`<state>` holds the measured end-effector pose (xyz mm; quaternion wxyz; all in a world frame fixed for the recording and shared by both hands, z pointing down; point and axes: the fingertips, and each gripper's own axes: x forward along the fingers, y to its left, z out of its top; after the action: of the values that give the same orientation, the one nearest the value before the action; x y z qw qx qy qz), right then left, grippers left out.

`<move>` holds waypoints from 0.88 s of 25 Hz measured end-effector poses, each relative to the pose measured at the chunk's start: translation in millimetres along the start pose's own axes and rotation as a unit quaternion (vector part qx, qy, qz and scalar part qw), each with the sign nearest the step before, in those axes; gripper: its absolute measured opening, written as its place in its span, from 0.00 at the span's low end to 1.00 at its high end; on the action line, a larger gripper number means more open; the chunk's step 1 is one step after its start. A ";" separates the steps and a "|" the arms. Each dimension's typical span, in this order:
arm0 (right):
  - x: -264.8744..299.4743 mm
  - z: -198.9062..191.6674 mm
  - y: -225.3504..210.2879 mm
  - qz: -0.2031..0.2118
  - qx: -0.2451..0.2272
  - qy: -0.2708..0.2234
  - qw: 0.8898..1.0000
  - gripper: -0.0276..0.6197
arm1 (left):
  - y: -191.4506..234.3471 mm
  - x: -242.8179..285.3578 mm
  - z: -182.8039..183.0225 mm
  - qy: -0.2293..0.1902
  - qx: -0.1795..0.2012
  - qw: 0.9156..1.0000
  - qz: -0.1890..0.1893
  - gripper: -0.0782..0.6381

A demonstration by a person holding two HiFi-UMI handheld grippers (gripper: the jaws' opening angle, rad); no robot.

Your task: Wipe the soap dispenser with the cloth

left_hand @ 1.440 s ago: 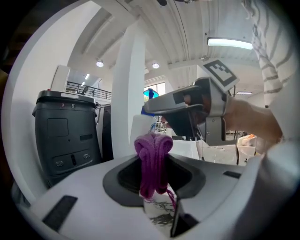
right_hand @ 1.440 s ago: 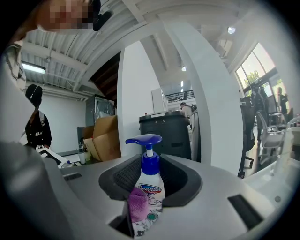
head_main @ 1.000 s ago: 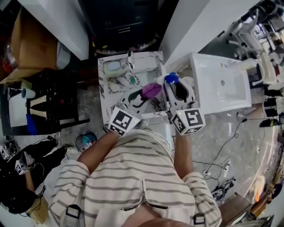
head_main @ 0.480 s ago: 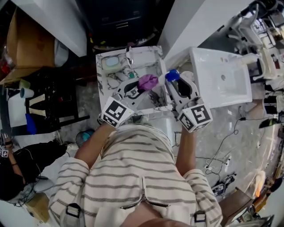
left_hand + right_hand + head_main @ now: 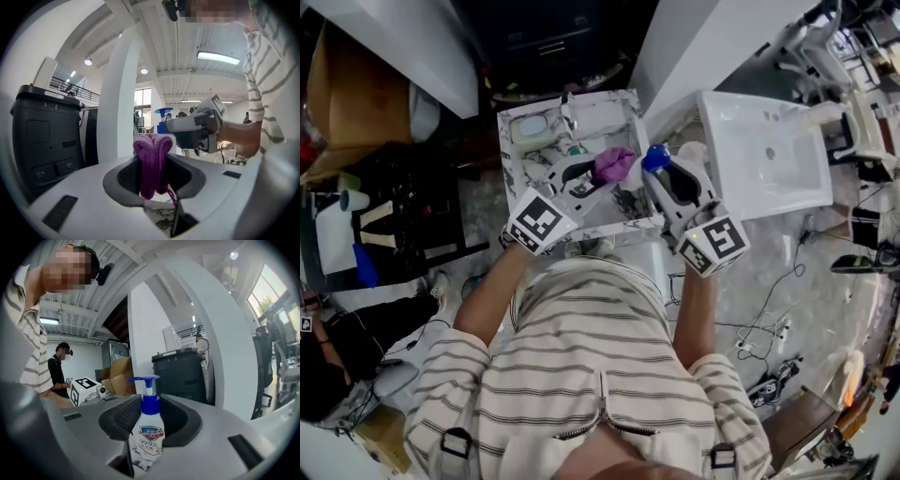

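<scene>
A white soap dispenser (image 5: 147,433) with a blue pump (image 5: 656,157) stands upright between the jaws of my right gripper (image 5: 149,427), which is shut on its body. My left gripper (image 5: 153,174) is shut on a bunched purple cloth (image 5: 152,159). In the head view the cloth (image 5: 615,165) sits just left of the pump, a small gap apart, both over the marble-patterned top (image 5: 600,120). The left gripper (image 5: 602,176) and right gripper (image 5: 664,176) point away from the person, side by side. From the left gripper view the right gripper (image 5: 197,131) shows to the cloth's right.
A white sink basin (image 5: 766,164) lies right of the marble top. A small dish (image 5: 532,128) and a tap-like fitting (image 5: 570,117) sit at its far side. A dark cabinet (image 5: 44,136) and white column (image 5: 117,103) stand beyond. Cables litter the floor (image 5: 769,309).
Both grippers have tilted slightly and kept their holds. Cloth and dispenser stay close beside each other over the marble top.
</scene>
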<state>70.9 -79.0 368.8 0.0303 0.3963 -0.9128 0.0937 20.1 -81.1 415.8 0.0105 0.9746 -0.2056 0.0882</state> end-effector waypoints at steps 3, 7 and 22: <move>-2.9 2.8 4.9 0.028 0.021 -0.010 0.999 0.25 | -2.7 -1.4 4.0 -0.014 -0.009 0.999 -0.029 0.28; -7.4 7.4 11.0 0.055 0.032 -0.023 0.998 0.25 | -7.0 0.6 7.5 -0.022 -0.009 0.998 -0.054 0.28; -12.3 24.9 41.3 0.135 0.034 -0.048 0.989 0.25 | -11.4 7.5 3.7 -0.026 -0.034 0.995 -0.091 0.28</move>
<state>49.7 -47.4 336.7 -0.0399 0.2741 -0.9547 0.1093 32.0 -73.9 413.7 0.0466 0.9903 -0.1190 0.0547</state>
